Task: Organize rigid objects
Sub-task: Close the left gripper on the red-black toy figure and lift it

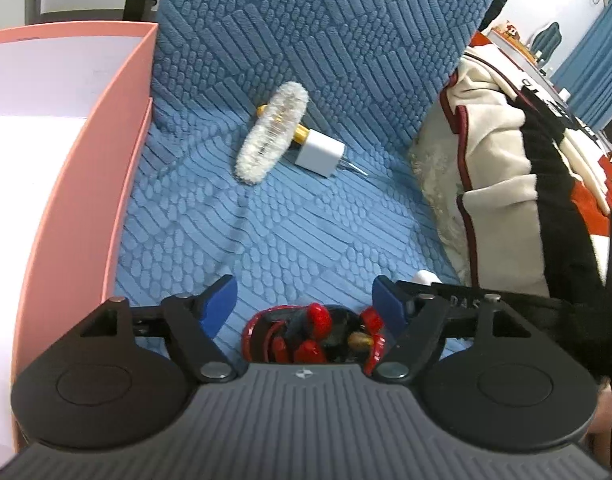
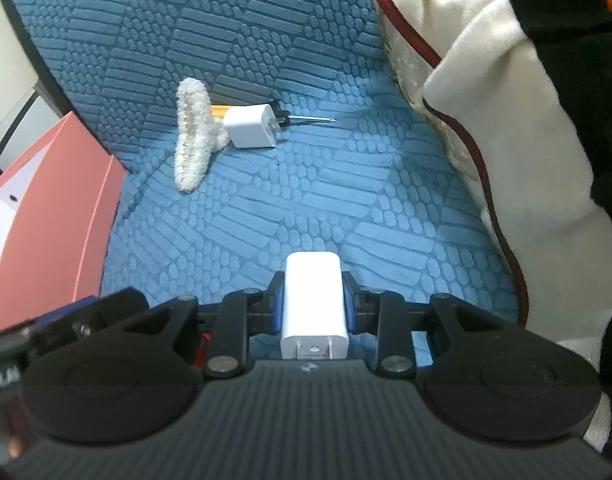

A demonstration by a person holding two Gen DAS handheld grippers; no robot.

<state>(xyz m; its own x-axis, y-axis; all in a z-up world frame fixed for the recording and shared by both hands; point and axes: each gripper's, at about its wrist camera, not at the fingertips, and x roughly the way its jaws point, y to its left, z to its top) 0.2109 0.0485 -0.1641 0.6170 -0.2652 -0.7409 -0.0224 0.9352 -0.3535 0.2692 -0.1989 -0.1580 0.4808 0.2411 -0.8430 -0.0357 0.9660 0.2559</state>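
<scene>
While right tool (image 2: 313,307) clamps white charger (image 2: 314,296), left tool (image 1: 308,304) spread wide over red object (image 1: 312,334).

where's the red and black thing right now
In the left wrist view it lies on the blue cover, low in the frame between the open jaws of the left gripper, ungripped: red thing.

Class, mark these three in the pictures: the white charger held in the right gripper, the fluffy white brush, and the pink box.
held white charger (image 2: 313,292), right wrist view, middle of its top face.
fluffy white brush (image 1: 272,132), left wrist view, middle of its bristled head.
pink box (image 1: 86,184), left wrist view, outer side wall.
</scene>
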